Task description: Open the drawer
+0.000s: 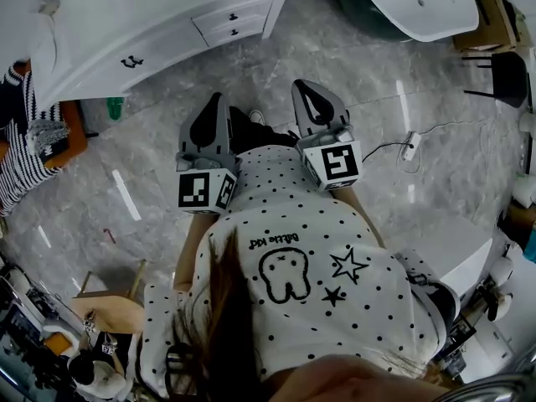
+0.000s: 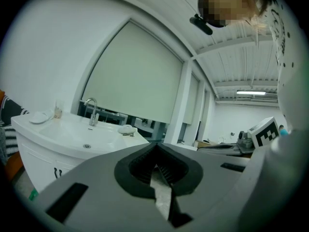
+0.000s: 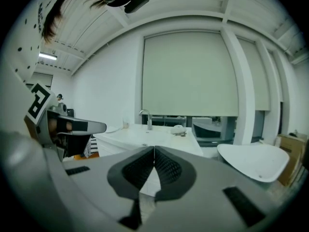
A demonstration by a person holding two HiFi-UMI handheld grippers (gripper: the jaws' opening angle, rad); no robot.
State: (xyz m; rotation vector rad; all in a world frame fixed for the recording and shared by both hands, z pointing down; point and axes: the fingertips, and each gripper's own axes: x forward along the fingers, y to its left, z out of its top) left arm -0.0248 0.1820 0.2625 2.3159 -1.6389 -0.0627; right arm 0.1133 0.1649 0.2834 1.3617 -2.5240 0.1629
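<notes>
A white vanity cabinet [image 1: 159, 32] stands at the upper left of the head view, with two small drawers [image 1: 233, 22] that have dark knobs, both closed. My left gripper [image 1: 216, 100] and right gripper [image 1: 305, 87] are held side by side over the marble floor, short of the cabinet and apart from it. In the left gripper view the left gripper [image 2: 155, 147] is shut with nothing in it, and the vanity [image 2: 58, 139] with its tap lies ahead to the left. The right gripper [image 3: 154, 149] is also shut and empty, with the vanity [image 3: 145, 135] straight ahead.
A white basin [image 1: 419, 2] lies at the upper right. A power strip [image 1: 409, 146] with its cable is on the floor to the right. Striped cloth [image 1: 21, 145] hangs at the left edge, and a black chair [image 1: 507, 78] stands at the right.
</notes>
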